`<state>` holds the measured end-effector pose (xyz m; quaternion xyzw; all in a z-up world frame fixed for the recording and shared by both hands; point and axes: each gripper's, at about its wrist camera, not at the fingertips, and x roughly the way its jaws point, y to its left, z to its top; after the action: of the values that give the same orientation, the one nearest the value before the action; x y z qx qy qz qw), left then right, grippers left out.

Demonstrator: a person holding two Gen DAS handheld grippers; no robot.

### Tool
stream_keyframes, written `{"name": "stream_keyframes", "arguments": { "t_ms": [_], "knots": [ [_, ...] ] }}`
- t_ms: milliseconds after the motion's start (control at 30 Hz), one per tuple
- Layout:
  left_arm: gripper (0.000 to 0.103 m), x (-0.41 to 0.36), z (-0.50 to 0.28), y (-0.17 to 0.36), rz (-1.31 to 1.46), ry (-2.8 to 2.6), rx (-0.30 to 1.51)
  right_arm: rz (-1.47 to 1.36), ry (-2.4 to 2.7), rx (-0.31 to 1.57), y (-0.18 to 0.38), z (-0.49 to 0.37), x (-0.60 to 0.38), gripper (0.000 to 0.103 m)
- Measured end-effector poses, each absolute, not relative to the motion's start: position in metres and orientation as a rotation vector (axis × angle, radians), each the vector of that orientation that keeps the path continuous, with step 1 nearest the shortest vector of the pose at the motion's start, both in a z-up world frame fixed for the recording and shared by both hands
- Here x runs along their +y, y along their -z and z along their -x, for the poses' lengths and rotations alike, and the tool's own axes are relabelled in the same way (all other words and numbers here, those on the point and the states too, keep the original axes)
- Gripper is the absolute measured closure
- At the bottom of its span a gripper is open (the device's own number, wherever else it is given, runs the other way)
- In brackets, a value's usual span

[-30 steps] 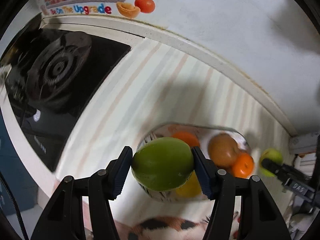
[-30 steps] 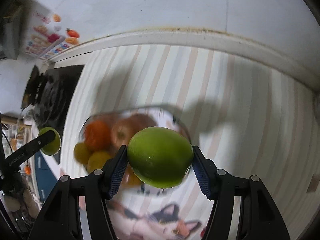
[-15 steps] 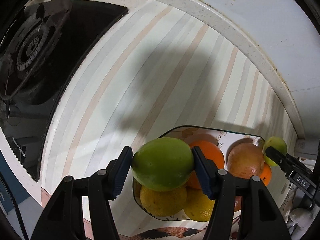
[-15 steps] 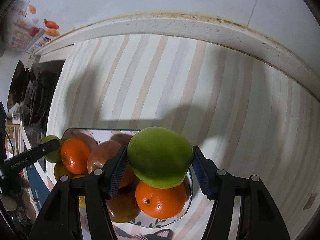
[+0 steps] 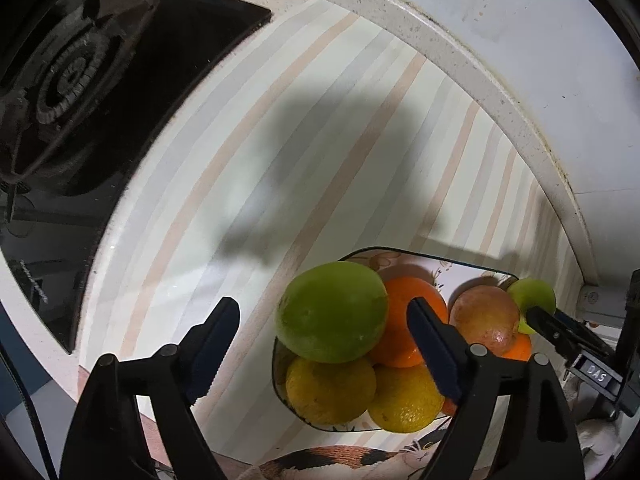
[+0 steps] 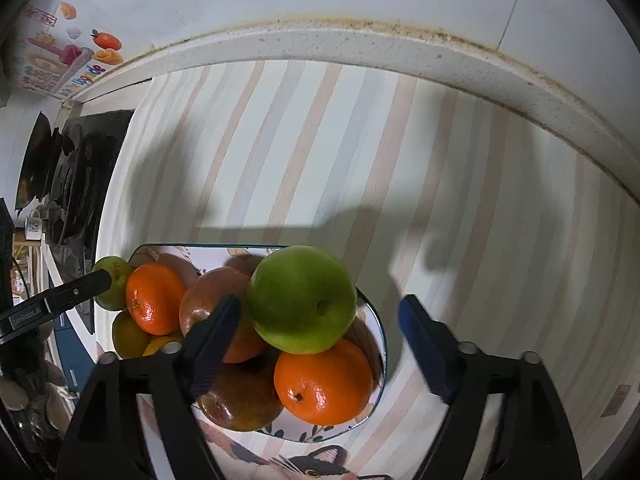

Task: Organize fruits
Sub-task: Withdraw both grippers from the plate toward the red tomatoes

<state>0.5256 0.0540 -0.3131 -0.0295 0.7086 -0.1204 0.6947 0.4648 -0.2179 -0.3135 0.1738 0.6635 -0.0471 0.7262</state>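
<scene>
On the striped counter [image 5: 320, 140], a rounded-rectangular glass plate with a dark rim and flower print [image 5: 440, 262] carries the pile. Both fruits in hand already sit on top of it. The left gripper [image 5: 322, 312] has its fingers [image 5: 434, 348] spread wide. A large round smooth green fruit [image 5: 332, 312] lies straight ahead in the gap, nearer the right-hand finger and apparently touching neither, propped on a yellow citrus. The right gripper [image 6: 320, 304] is spread the same way. A second green fruit with a stem dimple [image 6: 302, 298] sits between its fingers [image 6: 214, 336], close beside the left-hand one and well clear of the other. Neither fruit has a real long axis, being only slightly wider than tall. Each gripper probably only needs to draw straight back along its own line, without brushing a fruit that might roll. By my count there are two green fruits, two glossy orange mandarins [image 6: 322, 380], two yellow citrus [image 5: 404, 396] and two reddish-brown fruits [image 6: 240, 400], all on the one plate.
</scene>
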Motion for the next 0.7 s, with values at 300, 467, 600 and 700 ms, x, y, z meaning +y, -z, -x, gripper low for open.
{"name": "stream_keyframes", "arguments": {
  "t_ms": [300,467,600,700],
  "knots": [
    [0.008,0.055,-0.489,0.273,-0.022,0.243,1.465,-0.221,0.129,1.412,0.280,-0.418,-0.196,0.009],
    [0.008,0.044,-0.442,0.251,-0.090,0.210,1.378,-0.144,0.112,1.370,0.259,-0.379,-0.182,0.009],
    [0.008,0.039,-0.405,0.236,-0.107,0.185,1.329,-0.095,0.093,1.328,0.239,-0.347,-0.175,0.009],
    [0.008,0.036,-0.378,0.226,-0.106,0.161,1.298,-0.070,0.074,1.292,0.221,-0.324,-0.171,0.009]
  ]
}}
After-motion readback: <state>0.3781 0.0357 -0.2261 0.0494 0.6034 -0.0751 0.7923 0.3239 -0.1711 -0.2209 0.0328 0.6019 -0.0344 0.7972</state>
